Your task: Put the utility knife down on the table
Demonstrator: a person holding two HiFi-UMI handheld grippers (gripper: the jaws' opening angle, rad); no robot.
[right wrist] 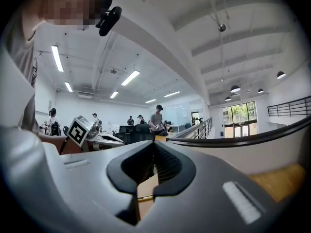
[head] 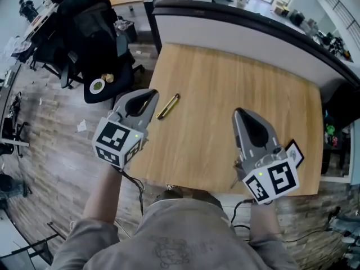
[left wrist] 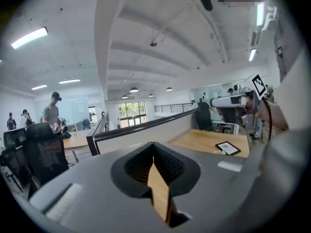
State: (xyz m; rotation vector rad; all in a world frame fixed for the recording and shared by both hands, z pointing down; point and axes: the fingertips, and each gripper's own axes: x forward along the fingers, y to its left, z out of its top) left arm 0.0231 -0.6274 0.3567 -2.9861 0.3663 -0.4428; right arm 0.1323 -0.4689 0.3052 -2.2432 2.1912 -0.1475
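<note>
Down on the bench (head: 225,89), slantwise, just beside the closed, empty left gripper (head: 149,96): utility knife (head: 168,106); right gripper (head: 241,115) likewise closed, empty, farther off.

The table (head: 225,89) was pale wood-grain. The utility knife (head: 168,106), toward its nine o'clock edge, was yellow and black. The left gripper (head: 151,93) and right gripper (head: 239,113) were grey with black pads and black-and-white square-marker cubes.
</note>
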